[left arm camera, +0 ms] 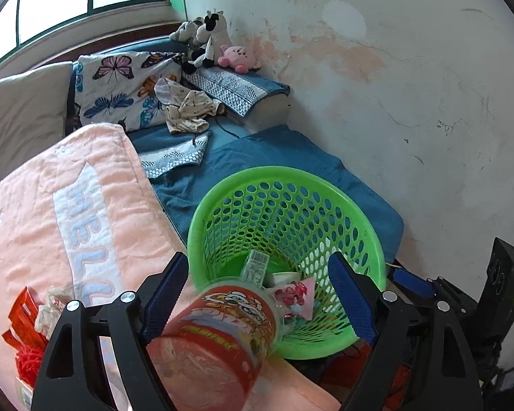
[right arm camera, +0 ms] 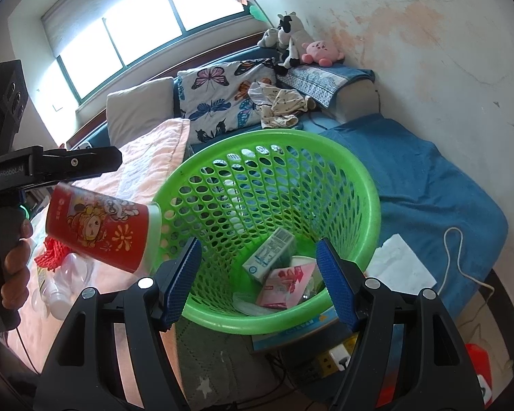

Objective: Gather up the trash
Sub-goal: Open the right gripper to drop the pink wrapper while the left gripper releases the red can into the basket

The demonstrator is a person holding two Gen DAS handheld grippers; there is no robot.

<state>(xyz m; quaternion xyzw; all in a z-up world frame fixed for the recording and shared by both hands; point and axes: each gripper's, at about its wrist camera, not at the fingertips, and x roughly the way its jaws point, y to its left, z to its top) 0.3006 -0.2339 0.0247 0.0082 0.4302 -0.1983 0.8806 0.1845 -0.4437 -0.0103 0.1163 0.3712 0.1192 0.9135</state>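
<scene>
The left tool (left arm camera: 257,294) stands wide open, its blue pads apart from the red printed paper cup (left arm camera: 219,335), which tilts with its mouth at the rim of the green perforated plastic basket (right arm camera: 359,178). The right tool (right arm camera: 260,281) grips this basket's near rim. Inside lie cartons (one white, one pink).

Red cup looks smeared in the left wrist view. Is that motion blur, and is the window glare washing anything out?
Left wrist view: the red cup is soft and streaked, especially its near end, while the green basket stays sharp. Right wrist view: the cup is crisper; the window is blown out white, yet the basket contents stay readable. Both views bend at the edges.
</scene>
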